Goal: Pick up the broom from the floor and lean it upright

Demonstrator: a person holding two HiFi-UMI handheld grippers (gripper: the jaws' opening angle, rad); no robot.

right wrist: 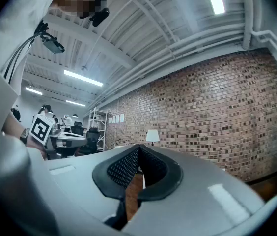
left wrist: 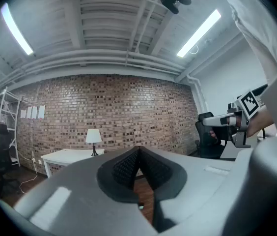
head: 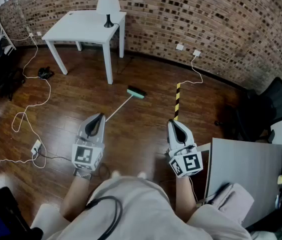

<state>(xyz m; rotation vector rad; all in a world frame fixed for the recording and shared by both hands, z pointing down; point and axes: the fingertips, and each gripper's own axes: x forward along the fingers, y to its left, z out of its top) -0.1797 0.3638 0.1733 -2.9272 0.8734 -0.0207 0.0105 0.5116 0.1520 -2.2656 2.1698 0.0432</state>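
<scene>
The broom lies flat on the wooden floor in the head view, its teal head (head: 136, 92) toward the wall and its thin white handle (head: 119, 108) running back toward me. My left gripper (head: 99, 117) is held level above the handle's near end, shut, with nothing in it. My right gripper (head: 173, 123) is level to the right of the broom, also shut and empty. In the left gripper view the pads (left wrist: 128, 167) meet at the tip with only floor behind them. The right gripper view shows its pads (right wrist: 124, 166) closed the same way.
A white table (head: 81, 26) with a white lamp (head: 108, 6) stands against the brick wall beyond the broom. A yellow-black striped bar (head: 177, 101) lies to the right of the broom head. Cables (head: 29, 106) trail at left. A black chair (head: 273, 109) and grey desk (head: 241, 166) stand at right.
</scene>
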